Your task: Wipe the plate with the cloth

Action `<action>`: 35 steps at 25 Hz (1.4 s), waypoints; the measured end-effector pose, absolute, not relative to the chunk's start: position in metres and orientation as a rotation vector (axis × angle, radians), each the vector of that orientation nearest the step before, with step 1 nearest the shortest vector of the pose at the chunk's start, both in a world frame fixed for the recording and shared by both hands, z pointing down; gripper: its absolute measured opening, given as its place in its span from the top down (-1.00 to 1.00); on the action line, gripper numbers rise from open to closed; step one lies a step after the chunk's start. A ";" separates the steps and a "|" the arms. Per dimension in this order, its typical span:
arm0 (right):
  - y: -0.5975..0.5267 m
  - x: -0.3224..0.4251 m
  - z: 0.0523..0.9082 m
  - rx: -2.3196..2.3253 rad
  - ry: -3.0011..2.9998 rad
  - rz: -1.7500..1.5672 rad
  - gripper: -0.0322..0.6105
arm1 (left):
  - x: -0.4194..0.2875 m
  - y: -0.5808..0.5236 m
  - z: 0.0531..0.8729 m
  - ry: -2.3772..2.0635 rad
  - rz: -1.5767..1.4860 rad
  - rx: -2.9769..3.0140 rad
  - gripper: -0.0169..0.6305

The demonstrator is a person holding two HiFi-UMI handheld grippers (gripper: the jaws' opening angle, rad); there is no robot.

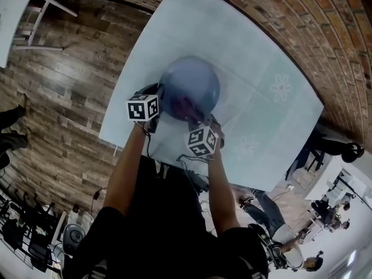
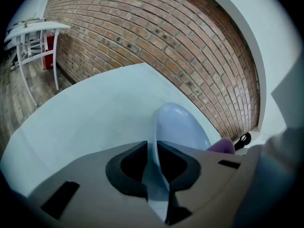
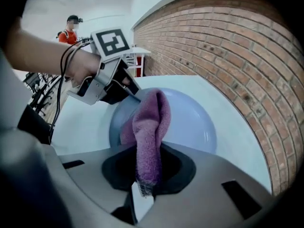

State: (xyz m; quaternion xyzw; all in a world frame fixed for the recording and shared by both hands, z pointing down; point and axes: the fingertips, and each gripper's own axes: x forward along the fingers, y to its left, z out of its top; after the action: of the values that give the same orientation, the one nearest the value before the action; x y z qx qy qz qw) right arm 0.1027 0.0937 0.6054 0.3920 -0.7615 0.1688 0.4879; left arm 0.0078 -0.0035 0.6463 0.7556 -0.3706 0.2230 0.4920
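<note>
A pale blue plate (image 1: 192,89) is held tilted above the white table (image 1: 244,57). My left gripper (image 1: 156,110) is shut on its rim; in the left gripper view the plate (image 2: 178,127) runs edge-on between the jaws of the left gripper (image 2: 154,167). My right gripper (image 3: 142,175) is shut on a purple cloth (image 3: 149,127), which lies against the plate (image 3: 190,122). From the head camera the cloth (image 1: 185,105) shows on the plate's near part, just beyond the right gripper (image 1: 200,125). The left gripper (image 3: 126,91) grips the plate's far-left rim in the right gripper view.
A brick wall (image 1: 279,16) borders the table's far side. A white side table (image 2: 33,37) stands on the wooden floor (image 1: 64,97) to the left. People and chairs (image 1: 325,214) are at the lower right. A person (image 3: 71,27) stands in the background.
</note>
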 end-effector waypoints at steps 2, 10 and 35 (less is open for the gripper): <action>0.093 0.106 0.594 1.031 -1.881 0.415 0.69 | 0.007 0.000 0.645 -0.891 0.554 1.838 0.81; 0.093 0.121 0.542 1.352 -1.996 0.445 0.69 | 0.005 0.011 0.631 -0.897 0.549 1.852 0.67; 0.152 0.164 0.421 1.856 -2.178 0.457 0.69 | 0.014 0.094 0.483 -1.075 0.495 2.253 0.77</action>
State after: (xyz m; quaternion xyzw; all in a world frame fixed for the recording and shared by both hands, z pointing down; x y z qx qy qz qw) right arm 0.1640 0.1523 0.4214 0.6357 -0.7460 0.1566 0.1218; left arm 0.0141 0.0937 0.4826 0.8463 -0.4038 0.1858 0.2937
